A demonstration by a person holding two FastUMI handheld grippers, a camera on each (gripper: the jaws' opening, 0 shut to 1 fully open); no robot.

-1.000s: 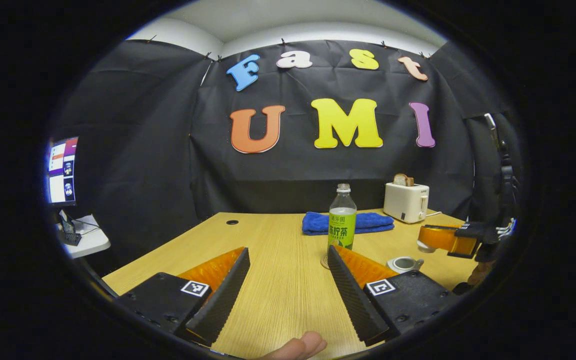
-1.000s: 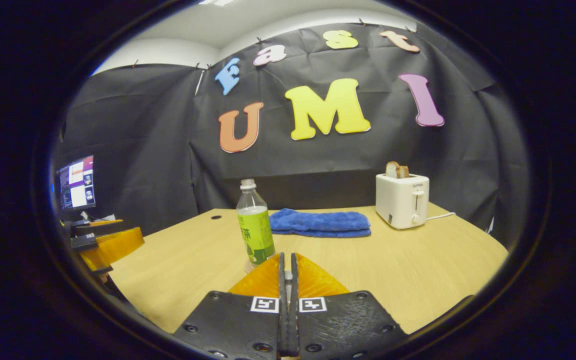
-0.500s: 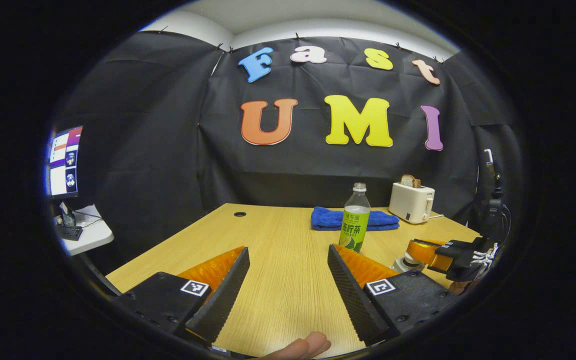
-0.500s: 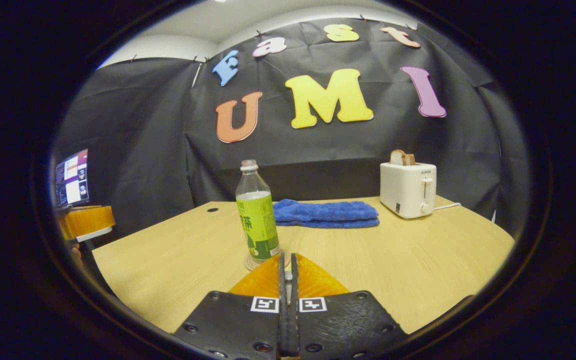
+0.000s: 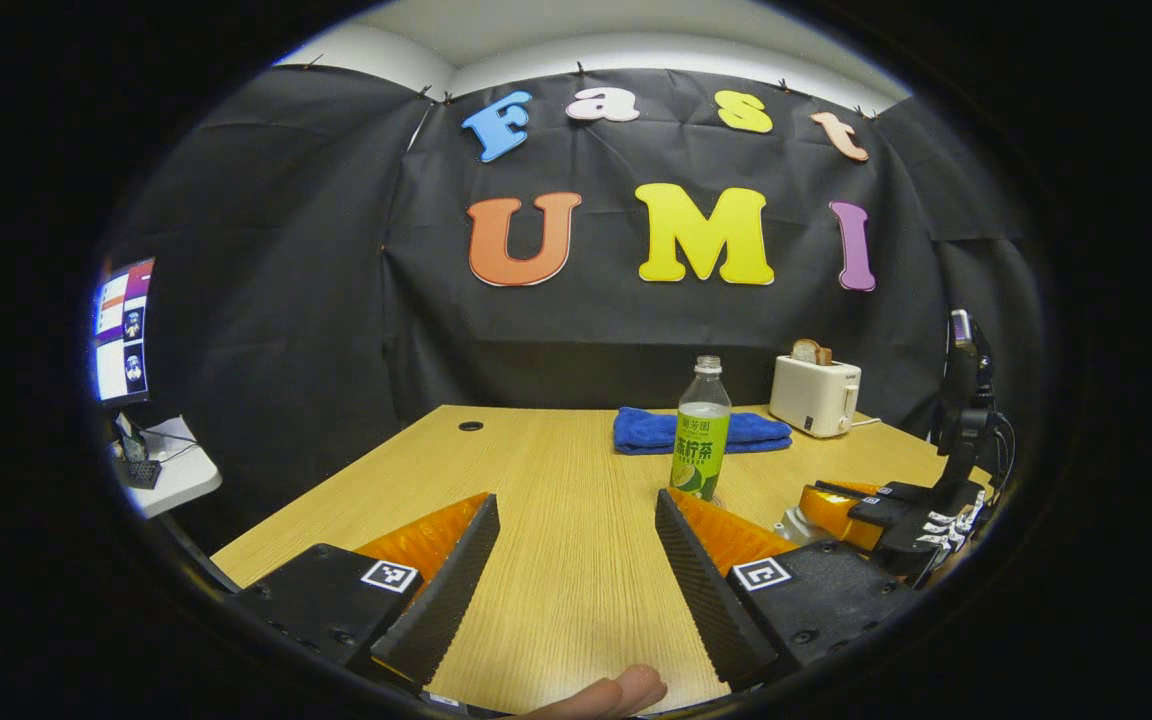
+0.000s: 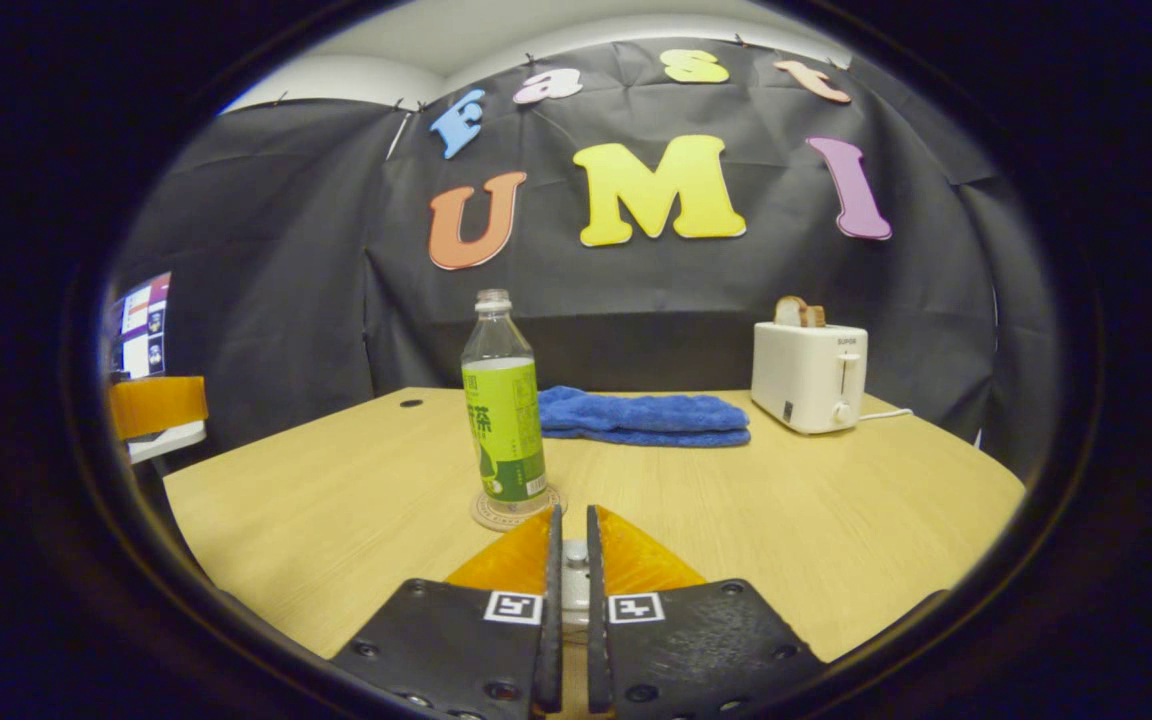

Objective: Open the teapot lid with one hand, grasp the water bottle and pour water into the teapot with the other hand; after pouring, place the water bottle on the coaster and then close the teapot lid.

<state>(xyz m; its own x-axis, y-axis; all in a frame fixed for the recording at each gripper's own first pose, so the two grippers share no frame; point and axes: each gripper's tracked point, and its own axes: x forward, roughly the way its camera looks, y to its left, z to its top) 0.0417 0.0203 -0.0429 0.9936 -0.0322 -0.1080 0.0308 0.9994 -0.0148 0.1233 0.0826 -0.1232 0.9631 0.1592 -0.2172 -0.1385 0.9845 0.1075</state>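
A clear water bottle (image 6: pixel 504 410) with a green label stands upright on a round coaster (image 6: pixel 518 510) near the table's middle; the same bottle (image 5: pixel 701 440) appears in the left gripper view. My right gripper (image 6: pixel 573 512) is low over the table just this side of the coaster, its fingers close together on the pale knob of the teapot lid (image 6: pixel 573 553). From the left gripper view, the right gripper (image 5: pixel 836 500) sits on top of the small pale teapot (image 5: pixel 794 522), which is mostly hidden. My left gripper (image 5: pixel 576 500) is open and holds nothing, over the near table.
A folded blue towel (image 6: pixel 641 418) lies behind the bottle and a white toaster (image 6: pixel 808 375) with bread stands at the back right. A monitor (image 5: pixel 123 330) is off the table's left side. A fingertip (image 5: pixel 611 695) shows at the bottom edge.
The right gripper came down with the lid onto the teapot, and the gap between its fingers looks slightly wider. The left gripper drew back from the bottle, still open.
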